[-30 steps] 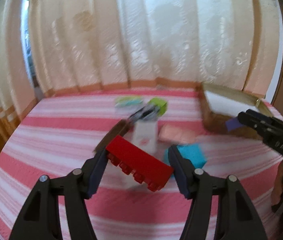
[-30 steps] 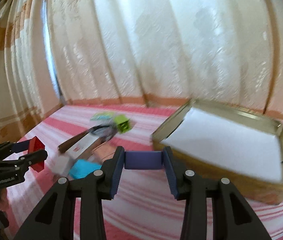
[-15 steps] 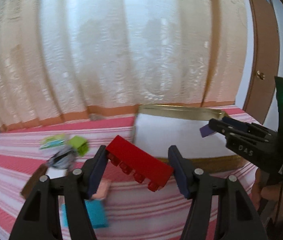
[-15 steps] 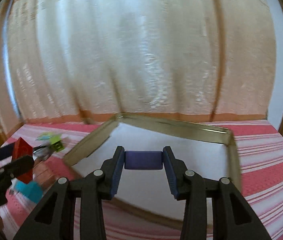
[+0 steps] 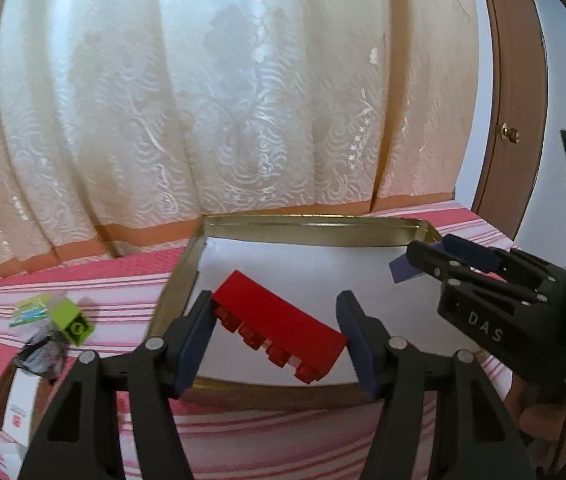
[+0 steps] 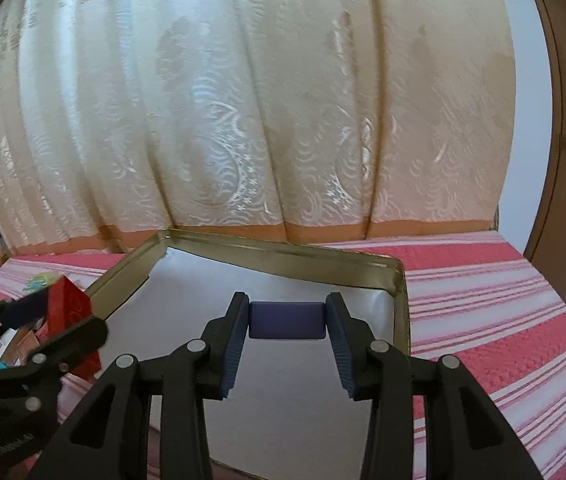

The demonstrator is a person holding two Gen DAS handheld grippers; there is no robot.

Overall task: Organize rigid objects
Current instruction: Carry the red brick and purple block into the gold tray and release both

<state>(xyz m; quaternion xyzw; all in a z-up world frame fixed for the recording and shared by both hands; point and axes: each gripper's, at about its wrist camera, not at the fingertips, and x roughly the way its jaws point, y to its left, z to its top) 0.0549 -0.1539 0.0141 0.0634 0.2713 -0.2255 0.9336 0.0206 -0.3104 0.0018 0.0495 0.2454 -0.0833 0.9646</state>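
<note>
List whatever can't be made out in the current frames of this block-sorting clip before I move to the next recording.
- Pile left of the tray, left wrist view: the dark item beside the green block is motion-blurred; the white box is cut by the lens edge.
- Red brick, right wrist view: mostly hidden behind the left gripper.
- Purple block, left wrist view: largely covered by the right gripper.
- Tray's near wall, right wrist view: hidden behind the gripper.

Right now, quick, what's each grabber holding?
Left gripper: closed on the red brick.
Right gripper: closed on the purple block.
</note>
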